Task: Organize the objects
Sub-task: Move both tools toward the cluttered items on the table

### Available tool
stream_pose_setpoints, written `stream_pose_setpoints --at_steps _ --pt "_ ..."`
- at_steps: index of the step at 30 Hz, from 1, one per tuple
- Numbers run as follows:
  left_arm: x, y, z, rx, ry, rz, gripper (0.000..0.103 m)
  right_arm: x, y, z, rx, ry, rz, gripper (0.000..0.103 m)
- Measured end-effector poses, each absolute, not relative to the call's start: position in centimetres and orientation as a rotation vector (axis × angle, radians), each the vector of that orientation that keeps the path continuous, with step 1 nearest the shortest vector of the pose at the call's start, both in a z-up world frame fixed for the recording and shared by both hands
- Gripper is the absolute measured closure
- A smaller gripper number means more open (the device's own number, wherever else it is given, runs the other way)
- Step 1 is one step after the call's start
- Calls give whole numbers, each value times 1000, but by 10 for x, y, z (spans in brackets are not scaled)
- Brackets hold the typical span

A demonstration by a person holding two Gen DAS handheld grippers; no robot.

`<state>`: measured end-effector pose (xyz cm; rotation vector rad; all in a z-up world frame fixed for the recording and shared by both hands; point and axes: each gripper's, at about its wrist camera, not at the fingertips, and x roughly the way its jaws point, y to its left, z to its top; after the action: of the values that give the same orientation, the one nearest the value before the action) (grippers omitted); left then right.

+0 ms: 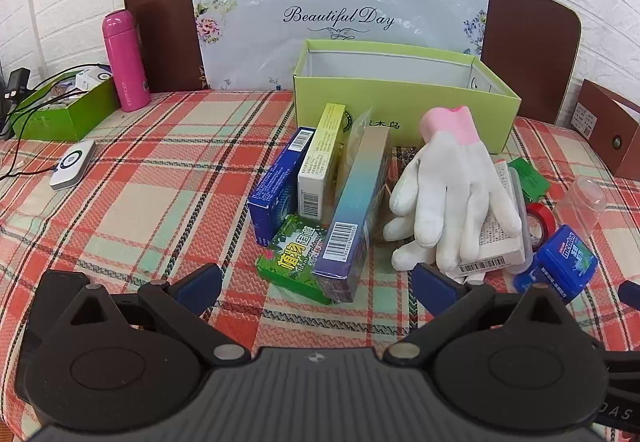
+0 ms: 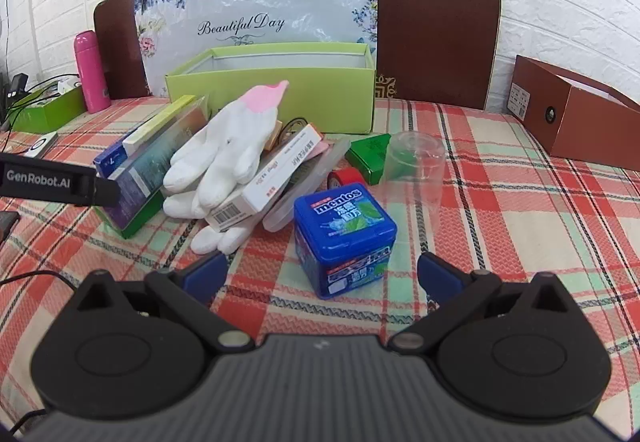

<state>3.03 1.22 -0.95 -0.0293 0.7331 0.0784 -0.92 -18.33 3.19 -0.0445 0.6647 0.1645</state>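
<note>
Left claw: jaws wide, empty, hovering before the carton stack. Right claw: jaws wide, empty, with the mint tub lying just ahead between them.

Green box: open, empty, behind the whole heap.

Gloves: draped over the cartons, left of the tub.

Risk, judged: lifting a leaning carton may topple its neighbours; the clear cup, right of the tub, could roll.

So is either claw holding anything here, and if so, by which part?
Nothing is held. The left claw and right claw both stand wide open above the tablecloth, short of the pile and the mentos box.
</note>
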Motion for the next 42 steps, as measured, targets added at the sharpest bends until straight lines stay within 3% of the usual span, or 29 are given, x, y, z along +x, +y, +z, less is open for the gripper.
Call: stream_pose_setpoints --at_steps 30,35,37,39,42 --pt "70 28 -18 -62 769 53 0 27 -192 12 -61 724 166 0" --pt "89 27 -17 -99 773 -27 19 36 -192 10 -88 669 268 0" --pt "94 27 -19 -110 774 -63 46 40 -192 9 -97 649 294 4" --pt "99 26 -23 -124 782 -105 64 43 -193 7 -111 644 312 15" --pt "103 23 -32 -131 805 -146 67 49 -192 2 -123 657 330 21"
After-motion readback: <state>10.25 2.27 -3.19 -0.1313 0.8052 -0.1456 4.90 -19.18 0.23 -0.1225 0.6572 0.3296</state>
